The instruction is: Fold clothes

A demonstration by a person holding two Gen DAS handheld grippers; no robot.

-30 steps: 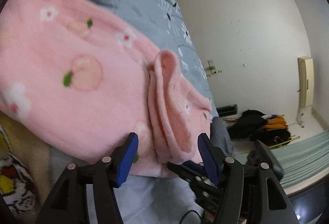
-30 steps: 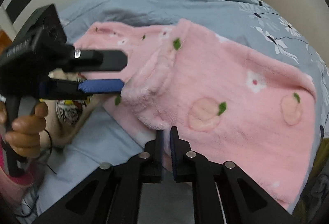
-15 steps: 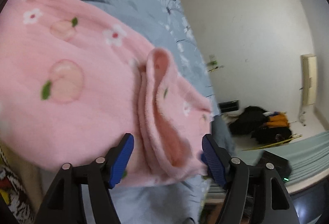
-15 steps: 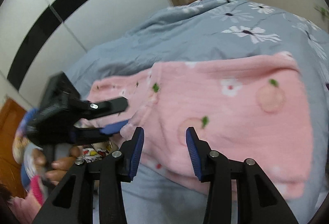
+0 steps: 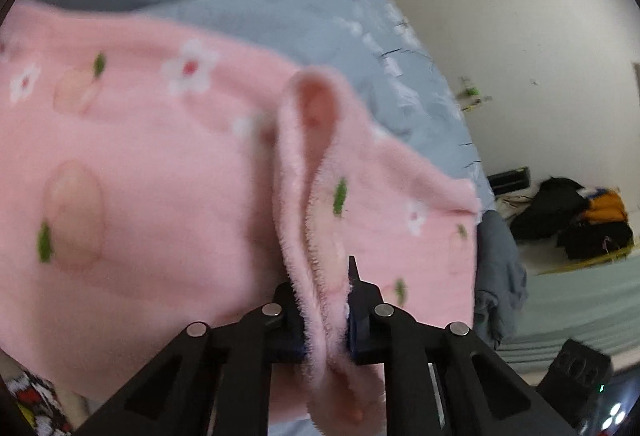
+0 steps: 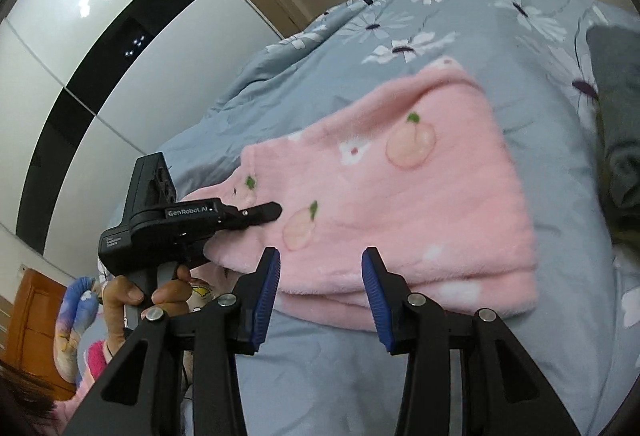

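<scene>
Left tongs (image 5: 326, 312) now clamping pink garment (image 5: 160, 176)

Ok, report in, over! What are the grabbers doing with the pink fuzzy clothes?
Left gripper closing on a raised fold of the pink garment. Right gripper open, empty, at its near edge. Nothing in the way on the blue quilt.

Pink fleece garment (image 6: 400, 212), printed with peaches, green leaves and white flowers, lies folded in layers on the bed. Its raised looped fold (image 5: 316, 196), toward 6 o'clock in the left wrist view, stands upright.
</scene>
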